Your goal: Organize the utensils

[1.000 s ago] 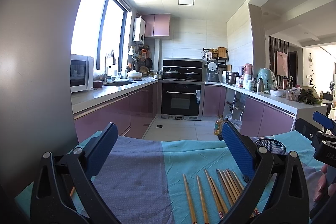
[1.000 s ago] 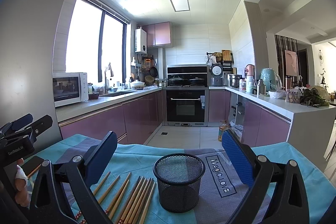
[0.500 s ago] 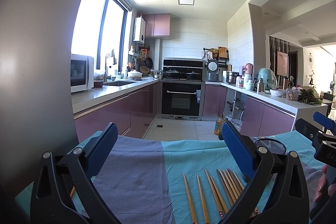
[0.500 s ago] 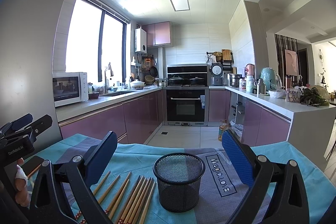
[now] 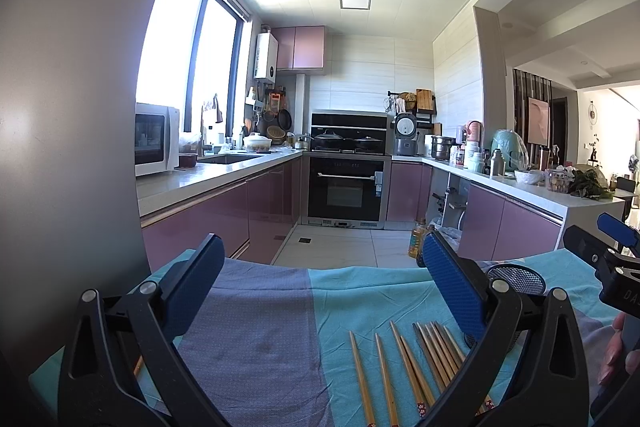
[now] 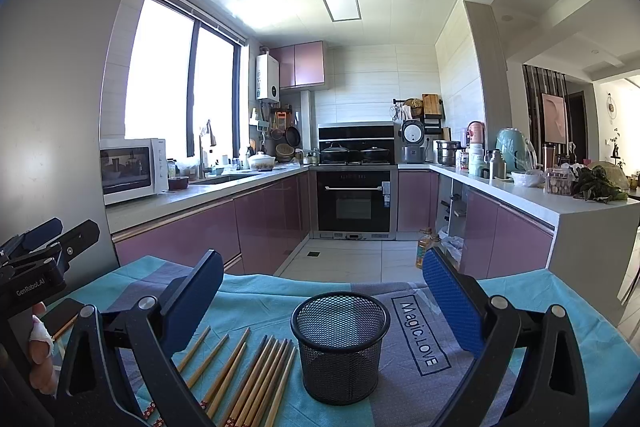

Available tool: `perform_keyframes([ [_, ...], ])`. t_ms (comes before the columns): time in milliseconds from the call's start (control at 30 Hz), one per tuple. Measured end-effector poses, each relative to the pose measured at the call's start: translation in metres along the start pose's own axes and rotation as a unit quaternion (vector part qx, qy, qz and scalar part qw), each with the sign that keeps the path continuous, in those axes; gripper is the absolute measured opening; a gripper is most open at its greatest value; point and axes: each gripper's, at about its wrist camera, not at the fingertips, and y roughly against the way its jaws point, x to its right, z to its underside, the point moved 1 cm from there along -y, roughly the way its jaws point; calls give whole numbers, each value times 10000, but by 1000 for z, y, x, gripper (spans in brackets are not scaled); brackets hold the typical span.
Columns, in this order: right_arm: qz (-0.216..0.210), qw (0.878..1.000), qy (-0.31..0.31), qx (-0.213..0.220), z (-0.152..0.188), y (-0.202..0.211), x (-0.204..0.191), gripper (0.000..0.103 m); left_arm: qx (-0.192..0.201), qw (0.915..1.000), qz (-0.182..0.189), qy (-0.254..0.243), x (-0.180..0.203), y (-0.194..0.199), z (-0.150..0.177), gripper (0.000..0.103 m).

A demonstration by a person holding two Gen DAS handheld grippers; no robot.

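While both grippers' fingers gape empty, slim wooden chopsticks [image 6: 256, 371] lie beside the round black mesh cup [image 6: 340, 343].

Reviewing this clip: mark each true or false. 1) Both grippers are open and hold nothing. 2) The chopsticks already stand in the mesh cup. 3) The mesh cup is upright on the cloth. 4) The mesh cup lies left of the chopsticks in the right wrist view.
1) True: the left gripper and the right gripper are open and hold nothing.
2) False: the chopsticks lie flat on the cloth.
3) True: the mesh cup stands upright, visibly empty.
4) False: it stands to their right.
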Motion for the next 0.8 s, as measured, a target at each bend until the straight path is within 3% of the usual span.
perform_keyframes([
  [800,-12,10000,-31,-50,3,-2,2,96,-23,10000,-3,-5,-1,1,0,98],
])
